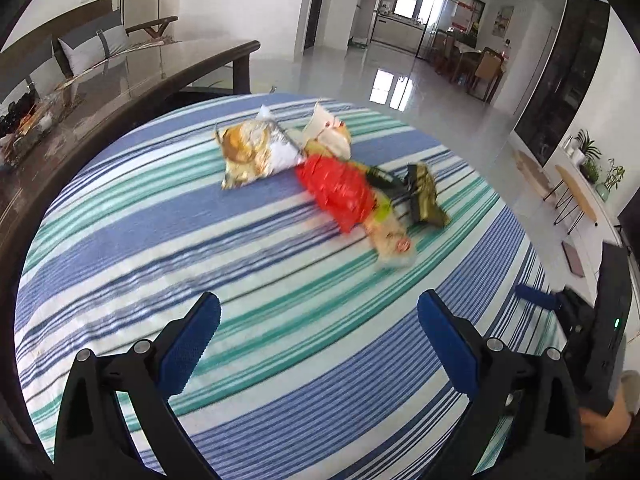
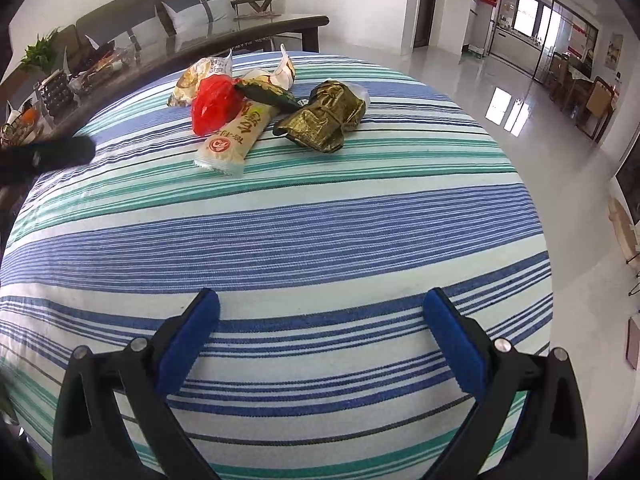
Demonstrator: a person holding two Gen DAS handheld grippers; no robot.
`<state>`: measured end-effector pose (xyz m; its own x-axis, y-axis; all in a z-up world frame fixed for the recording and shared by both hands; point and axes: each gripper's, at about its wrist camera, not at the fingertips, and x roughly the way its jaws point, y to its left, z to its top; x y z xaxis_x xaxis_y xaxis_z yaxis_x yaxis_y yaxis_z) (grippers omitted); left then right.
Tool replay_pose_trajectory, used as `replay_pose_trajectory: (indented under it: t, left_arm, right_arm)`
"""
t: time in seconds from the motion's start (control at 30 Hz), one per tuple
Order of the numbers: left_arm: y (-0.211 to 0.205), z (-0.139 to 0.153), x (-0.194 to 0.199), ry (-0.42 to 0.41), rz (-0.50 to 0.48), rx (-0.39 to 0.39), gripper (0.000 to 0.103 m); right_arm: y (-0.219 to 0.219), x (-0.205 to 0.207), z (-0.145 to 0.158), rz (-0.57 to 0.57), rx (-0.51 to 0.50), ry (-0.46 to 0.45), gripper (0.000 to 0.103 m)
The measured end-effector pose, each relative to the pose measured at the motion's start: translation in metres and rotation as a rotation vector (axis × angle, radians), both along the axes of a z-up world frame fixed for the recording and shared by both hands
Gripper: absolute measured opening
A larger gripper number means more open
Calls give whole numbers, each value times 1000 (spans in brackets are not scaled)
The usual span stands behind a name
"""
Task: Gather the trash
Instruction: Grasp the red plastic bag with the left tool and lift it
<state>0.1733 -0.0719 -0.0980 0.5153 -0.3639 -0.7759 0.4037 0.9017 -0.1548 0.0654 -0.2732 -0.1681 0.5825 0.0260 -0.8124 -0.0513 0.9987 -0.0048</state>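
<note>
A heap of trash lies at the far side of the striped tablecloth (image 1: 240,232) (image 2: 320,220). It holds a red plastic bag (image 1: 340,192) (image 2: 214,102), a long beige snack wrapper (image 1: 390,236) (image 2: 234,138), a crumpled olive-gold wrapper (image 1: 426,194) (image 2: 324,118), a silver-gold chip bag (image 1: 256,152) (image 2: 196,80) and a white torn wrapper (image 1: 328,132) (image 2: 282,70). My left gripper (image 1: 318,328) is open, well short of the heap, with nothing between its blue pads. My right gripper (image 2: 322,328) is open too, over bare cloth. The right gripper's blue tip (image 1: 536,298) shows at the right of the left wrist view.
A dark glass-topped table (image 1: 120,76) (image 2: 180,44) with clutter stands beyond the cloth on the left, a sofa with cushions (image 1: 92,40) behind it. Shiny tiled floor (image 1: 400,76) lies to the right, with small side tables (image 1: 568,188) and plants.
</note>
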Motion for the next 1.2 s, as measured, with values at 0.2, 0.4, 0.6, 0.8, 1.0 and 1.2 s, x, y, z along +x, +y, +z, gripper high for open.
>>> replay_pose_trajectory:
  t: [0.2, 0.4, 0.6, 0.8, 1.0, 1.2]
  left_arm:
    - [-45, -13, 71, 63, 53, -30, 98]
    - [-49, -38, 104, 175, 79, -105, 45]
    - [-23, -24, 73, 158, 18, -83, 32]
    - [23, -6, 15, 74, -49, 148, 33]
    - [39, -23, -17, 27, -52, 242, 39]
    - [39, -45, -18, 9, 7, 218, 74]
  right_arm:
    - [3, -1, 0, 0, -21, -10, 98]
    - [-1, 0, -1, -1, 9, 1, 98]
    - [-1, 0, -1, -2, 6, -1, 98]
    - [-1, 1, 0, -2, 5, -1, 98]
    - [-1, 1, 0, -2, 4, -1, 98]
    - [-2, 1, 0, -2, 3, -1, 98]
